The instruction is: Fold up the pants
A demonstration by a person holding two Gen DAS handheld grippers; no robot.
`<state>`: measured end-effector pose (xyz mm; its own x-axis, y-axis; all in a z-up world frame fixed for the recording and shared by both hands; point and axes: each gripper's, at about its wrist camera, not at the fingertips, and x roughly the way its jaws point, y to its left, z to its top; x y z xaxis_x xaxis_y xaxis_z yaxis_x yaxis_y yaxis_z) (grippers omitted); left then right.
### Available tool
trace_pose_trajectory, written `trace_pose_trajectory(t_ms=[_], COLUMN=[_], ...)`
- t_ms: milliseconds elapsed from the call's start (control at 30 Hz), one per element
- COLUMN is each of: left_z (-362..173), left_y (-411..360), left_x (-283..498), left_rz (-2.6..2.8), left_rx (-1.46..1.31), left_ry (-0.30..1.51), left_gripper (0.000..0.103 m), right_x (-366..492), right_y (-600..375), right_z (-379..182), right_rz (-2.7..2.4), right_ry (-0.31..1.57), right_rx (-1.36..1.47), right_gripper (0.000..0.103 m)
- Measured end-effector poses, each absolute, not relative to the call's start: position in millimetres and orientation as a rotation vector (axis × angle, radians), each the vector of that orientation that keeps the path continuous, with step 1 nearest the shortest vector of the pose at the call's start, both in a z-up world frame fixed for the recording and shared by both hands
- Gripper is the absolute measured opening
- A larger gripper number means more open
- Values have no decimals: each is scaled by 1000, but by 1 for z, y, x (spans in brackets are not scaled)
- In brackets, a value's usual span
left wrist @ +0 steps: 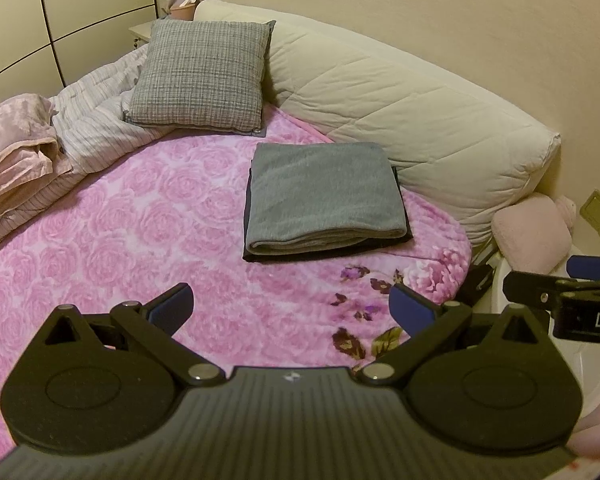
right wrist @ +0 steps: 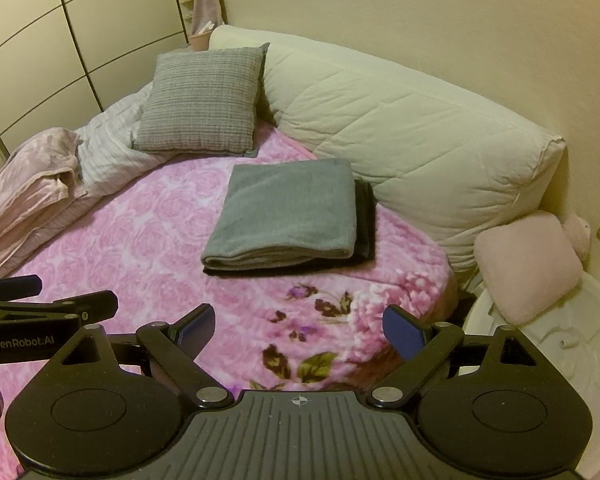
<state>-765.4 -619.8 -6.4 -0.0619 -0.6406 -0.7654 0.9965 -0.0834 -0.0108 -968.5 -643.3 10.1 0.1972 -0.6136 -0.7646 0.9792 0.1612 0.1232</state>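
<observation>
I hold my left tool [left wrist: 290, 308] and my right tool [right wrist: 298, 330] side by side above the near edge of the bed, both with fingers spread wide and gripping nothing. The grey pants [left wrist: 324, 196] lie folded flat on a darker folded garment [right wrist: 366, 216], resting on the pink rose-patterned blanket [left wrist: 140, 220] near the cream quilted headboard [left wrist: 400, 108]. A grey checked cushion [left wrist: 200, 76] leans behind them, rumpled striped bedding [left wrist: 92, 120] lies left, beside pale wardrobe doors [right wrist: 40, 48].

Two folded pants [left wrist: 324, 196], one grey pillow [left wrist: 200, 76].
</observation>
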Motion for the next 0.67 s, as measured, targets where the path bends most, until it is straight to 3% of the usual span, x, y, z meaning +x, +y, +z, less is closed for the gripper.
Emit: trace_pose_trajectory(t_ms=[667], left_z=[0], left_y=[-613], left_x=[-781], left_rz=[-1572], left_rx=[698], left_ry=[618], left_gripper=[102], right_x=[-972], right_y=[-643], right_z=[12], right_rz=[-1249], right_ry=[637], right_rx=[695], right_gripper=[88])
